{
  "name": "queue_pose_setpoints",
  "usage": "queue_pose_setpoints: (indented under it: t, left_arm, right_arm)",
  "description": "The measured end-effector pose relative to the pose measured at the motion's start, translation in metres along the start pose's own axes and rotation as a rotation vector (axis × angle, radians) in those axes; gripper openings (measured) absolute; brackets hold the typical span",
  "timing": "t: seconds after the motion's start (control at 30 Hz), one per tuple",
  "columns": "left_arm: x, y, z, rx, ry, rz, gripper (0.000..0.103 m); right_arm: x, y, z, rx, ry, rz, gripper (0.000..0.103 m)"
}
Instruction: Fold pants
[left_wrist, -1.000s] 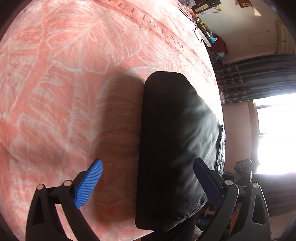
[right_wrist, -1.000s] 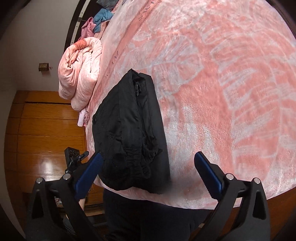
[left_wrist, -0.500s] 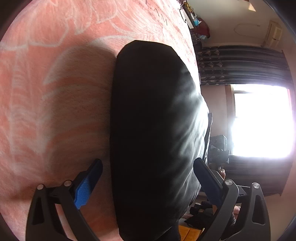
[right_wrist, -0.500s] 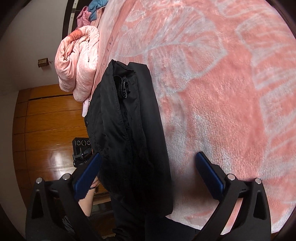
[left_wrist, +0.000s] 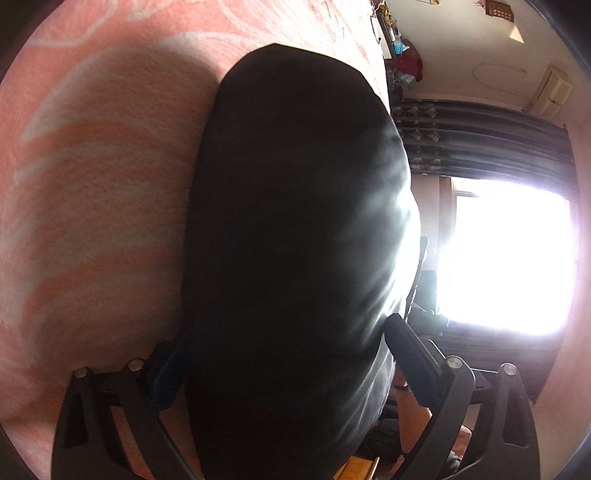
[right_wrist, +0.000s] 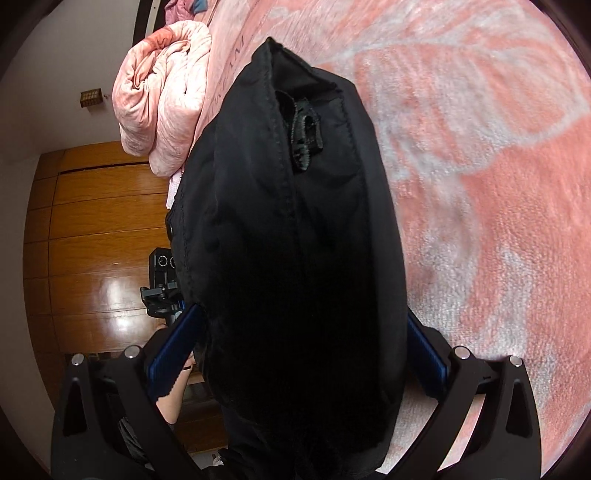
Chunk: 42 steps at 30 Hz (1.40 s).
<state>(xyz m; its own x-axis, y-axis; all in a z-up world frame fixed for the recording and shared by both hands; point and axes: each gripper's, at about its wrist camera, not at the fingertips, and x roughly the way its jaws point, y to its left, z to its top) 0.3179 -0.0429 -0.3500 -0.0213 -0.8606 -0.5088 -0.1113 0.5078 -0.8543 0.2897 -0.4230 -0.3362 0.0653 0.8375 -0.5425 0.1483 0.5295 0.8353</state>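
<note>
- The pants (left_wrist: 295, 240), folded into a black bundle, are laid on the pink bed (left_wrist: 92, 184) near its edge.
- Left gripper (left_wrist: 284, 354): jaws closing, bundle between them, no squeeze seen.
- Right gripper (right_wrist: 299, 354): spread wide astride the bundle, presumably for a two-sided lift.

The folded pants (left_wrist: 295, 236) lay on the bed (left_wrist: 92, 192), along its near edge, one end reaching past that edge. The left gripper (left_wrist: 288, 354) stood at one end of the bundle, its jaws closing with the bundle between them, one finger on the bed side and the other off the edge, toward the window (left_wrist: 506, 254). The right gripper (right_wrist: 295, 350) stood at the other end, straddling the bundle likewise, one finger over the bed and one off the edge, toward the wooden panelling (right_wrist: 92, 258). A bundled quilt (right_wrist: 162, 96) lay farther along the same edge, beyond the pants. The other gripper (right_wrist: 162, 284) showed just beside the pants, off the bed's edge.
</note>
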Motion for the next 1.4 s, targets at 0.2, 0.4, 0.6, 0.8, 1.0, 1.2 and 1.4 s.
queue_pose_setpoints:
  t: [0.2, 0.4, 0.6, 0.8, 1.0, 1.2, 1.4]
  left_arm:
    - [0.000, -0.009, -0.003, 0.009, -0.043, 0.055, 0.063]
    - [-0.002, -0.030, -0.007, 0.055, -0.083, 0.094, 0.045]
    - [-0.017, -0.053, -0.008, 0.086, -0.107, 0.141, 0.039]
    - [-0.054, -0.060, 0.001, 0.109, -0.146, 0.148, 0.039]
    - [-0.107, -0.051, 0.021, 0.106, -0.211, 0.170, 0.039]
    - [-0.154, -0.019, 0.075, 0.057, -0.242, 0.192, 0.039]
    - [-0.188, 0.016, 0.120, 0.018, -0.253, 0.245, 0.039]
  right_arm:
    - [0.005, 0.009, -0.008, -0.074, -0.034, -0.051, 0.084]
    - [-0.007, 0.024, -0.019, -0.108, -0.080, -0.045, 0.051]
    - [-0.016, 0.054, -0.024, -0.146, -0.099, -0.037, 0.043]
    - [-0.008, 0.096, -0.002, -0.212, -0.079, -0.049, 0.043]
    - [0.030, 0.135, 0.047, -0.260, -0.047, -0.046, 0.043]
    - [0.085, 0.163, 0.104, -0.288, 0.008, -0.065, 0.043]
    - [0.142, 0.175, 0.150, -0.292, 0.053, -0.077, 0.043]
